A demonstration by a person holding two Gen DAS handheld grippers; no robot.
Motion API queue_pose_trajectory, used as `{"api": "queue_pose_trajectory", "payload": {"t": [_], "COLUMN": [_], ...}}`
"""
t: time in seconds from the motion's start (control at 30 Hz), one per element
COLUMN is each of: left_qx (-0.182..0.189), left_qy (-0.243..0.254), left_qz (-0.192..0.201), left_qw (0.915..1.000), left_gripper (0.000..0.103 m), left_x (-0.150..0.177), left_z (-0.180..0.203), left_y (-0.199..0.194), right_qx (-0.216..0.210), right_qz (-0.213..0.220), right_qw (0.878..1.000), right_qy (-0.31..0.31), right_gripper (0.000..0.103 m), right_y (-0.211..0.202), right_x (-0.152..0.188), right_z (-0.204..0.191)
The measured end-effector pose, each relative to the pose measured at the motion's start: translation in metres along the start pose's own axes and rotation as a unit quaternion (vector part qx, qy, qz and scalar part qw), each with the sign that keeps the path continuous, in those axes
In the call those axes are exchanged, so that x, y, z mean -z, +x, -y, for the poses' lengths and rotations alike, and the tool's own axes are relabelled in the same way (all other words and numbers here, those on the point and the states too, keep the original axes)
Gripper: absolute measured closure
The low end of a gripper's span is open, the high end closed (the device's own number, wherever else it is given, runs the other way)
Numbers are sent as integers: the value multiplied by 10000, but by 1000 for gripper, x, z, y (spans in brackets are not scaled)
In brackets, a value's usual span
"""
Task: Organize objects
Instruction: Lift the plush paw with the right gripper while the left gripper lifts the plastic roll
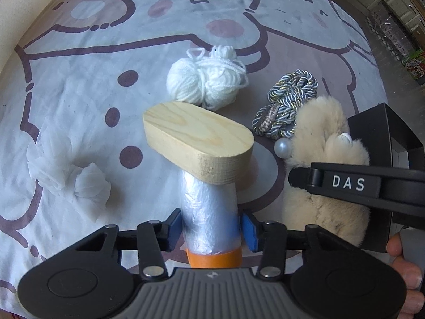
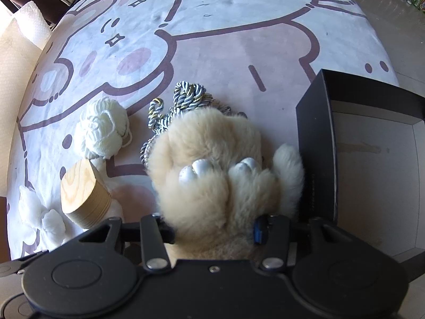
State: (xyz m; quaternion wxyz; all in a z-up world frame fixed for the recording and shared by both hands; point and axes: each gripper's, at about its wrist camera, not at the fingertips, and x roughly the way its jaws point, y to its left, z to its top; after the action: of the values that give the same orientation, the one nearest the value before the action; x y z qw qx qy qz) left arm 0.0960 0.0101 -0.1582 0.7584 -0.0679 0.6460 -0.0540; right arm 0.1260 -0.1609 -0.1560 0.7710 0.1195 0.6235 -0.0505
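My left gripper (image 1: 211,228) clamps the plastic-wrapped roll (image 1: 209,212); right gripper (image 2: 215,226) probably grips the furry paw (image 2: 217,164)—box (image 2: 372,159) next.

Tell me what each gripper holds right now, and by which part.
Left gripper clamps the plastic-wrapped roll near its orange lower end; a wooden block tops it. Right gripper grips the furry paw glove at its wrist end.
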Motion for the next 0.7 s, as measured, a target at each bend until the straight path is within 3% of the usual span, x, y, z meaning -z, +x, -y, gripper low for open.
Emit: {"api": "queue_pose_trajectory", "payload": {"t": [0.2,0.4,0.7], "left_qx": [3,-1,-390], "left_qy": [70,91,287], "left_qz": [-1,43,-1], "left_qw": [10000,9999,9988], "left_gripper": [60,60,61], "left_x": [0,-1,6], "left_z": [1,0,-18], "left_y": [-2,-8,-16], "right_qx": [-88,-187,-452], "right_qz": [44,32,-407], "right_qw": [9999,9998,9968], "right_qy": [86,58,-520], "right_gripper": [46,55,57], "right_y": [4,2,-3], "right_x": [0,1,22], "right_z": [4,5,-25]}}
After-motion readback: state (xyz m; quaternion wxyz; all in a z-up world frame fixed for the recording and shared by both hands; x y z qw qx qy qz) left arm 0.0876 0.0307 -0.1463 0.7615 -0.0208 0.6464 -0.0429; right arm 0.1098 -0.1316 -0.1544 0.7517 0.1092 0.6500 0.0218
